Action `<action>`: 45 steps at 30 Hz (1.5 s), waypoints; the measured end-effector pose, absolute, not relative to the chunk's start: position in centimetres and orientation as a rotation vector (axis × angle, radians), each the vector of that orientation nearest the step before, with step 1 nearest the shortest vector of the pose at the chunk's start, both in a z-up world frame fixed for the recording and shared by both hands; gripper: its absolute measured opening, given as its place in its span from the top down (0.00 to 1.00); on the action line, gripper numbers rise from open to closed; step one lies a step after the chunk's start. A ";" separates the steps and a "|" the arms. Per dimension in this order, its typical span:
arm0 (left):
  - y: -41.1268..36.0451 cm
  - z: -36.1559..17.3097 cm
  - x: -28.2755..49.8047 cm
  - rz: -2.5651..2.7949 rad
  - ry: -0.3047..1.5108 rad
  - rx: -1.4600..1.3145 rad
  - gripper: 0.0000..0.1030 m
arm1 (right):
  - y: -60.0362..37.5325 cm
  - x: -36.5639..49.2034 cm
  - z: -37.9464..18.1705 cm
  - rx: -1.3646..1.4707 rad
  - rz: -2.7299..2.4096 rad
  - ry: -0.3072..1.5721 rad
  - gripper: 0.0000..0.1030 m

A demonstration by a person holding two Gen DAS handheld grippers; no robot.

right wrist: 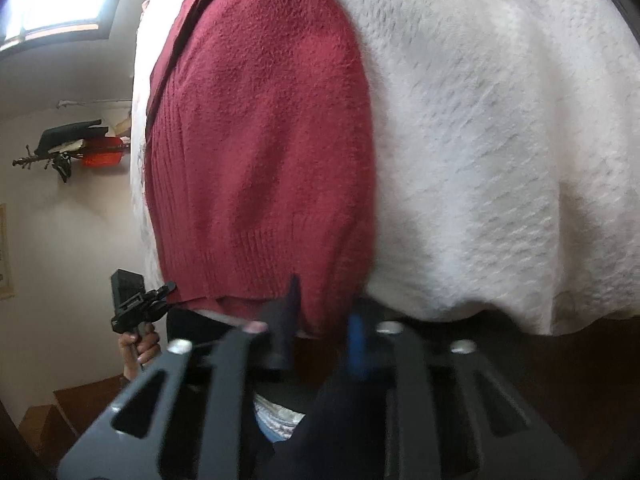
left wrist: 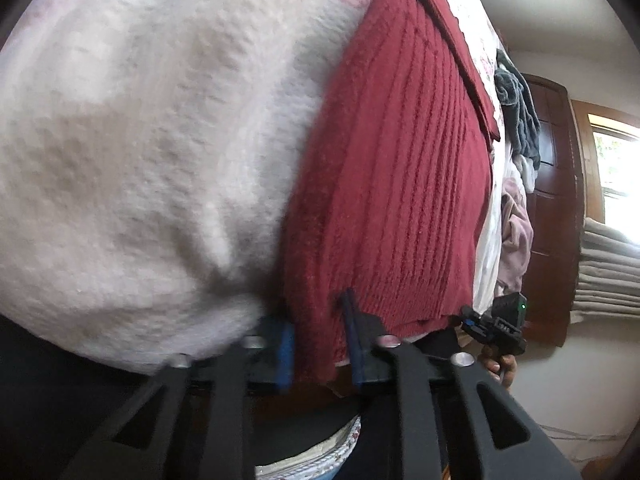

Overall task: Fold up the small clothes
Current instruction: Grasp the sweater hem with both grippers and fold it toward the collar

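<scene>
A dark red ribbed knit sweater (left wrist: 392,184) (right wrist: 260,140) lies on a white textured bedspread (left wrist: 140,140) (right wrist: 500,140). My left gripper (left wrist: 318,340) is at the sweater's lower hem corner, with red fabric pinched between its blue-padded fingers (left wrist: 285,346). My right gripper (right wrist: 320,332) holds the opposite hem corner, and red knit fills the gap between its fingers (right wrist: 356,340). Each view shows the other gripper at the far end of the hem: the right gripper (left wrist: 496,324) and the left gripper (right wrist: 140,304), each held by a hand (right wrist: 140,346).
A pile of loose clothes (left wrist: 516,128) lies on the bed beyond the sweater. A dark wooden door (left wrist: 556,200), a bright window (left wrist: 616,168) and stacked folded blankets (left wrist: 608,268) stand behind. A wall rack (right wrist: 80,148) with hung items shows in the right wrist view.
</scene>
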State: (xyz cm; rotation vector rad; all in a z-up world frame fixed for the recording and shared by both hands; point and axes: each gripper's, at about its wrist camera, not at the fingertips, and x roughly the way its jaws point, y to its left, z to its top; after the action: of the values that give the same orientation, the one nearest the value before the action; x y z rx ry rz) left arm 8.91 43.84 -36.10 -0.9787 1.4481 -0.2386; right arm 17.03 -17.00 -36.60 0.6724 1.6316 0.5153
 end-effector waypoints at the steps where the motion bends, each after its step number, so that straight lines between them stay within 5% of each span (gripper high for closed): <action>1: 43.9 -35.7 8.8 -0.229 1.432 -0.992 0.93 | -17.2 16.9 -36.3 0.677 0.514 1.620 0.94; 26: 44.7 -21.1 12.8 -0.379 1.072 -1.083 0.95 | -19.7 19.4 -24.1 0.864 0.633 1.280 0.96; 45: 47.6 -24.2 27.7 -0.303 1.114 -1.157 0.95 | -16.9 35.7 -24.4 0.834 0.565 1.276 0.96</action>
State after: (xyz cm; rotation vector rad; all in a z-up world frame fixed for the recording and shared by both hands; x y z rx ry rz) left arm 27.68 47.61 -24.17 -1.1566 1.1143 -0.3028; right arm 35.65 -16.95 -24.39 0.8339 1.2761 0.5647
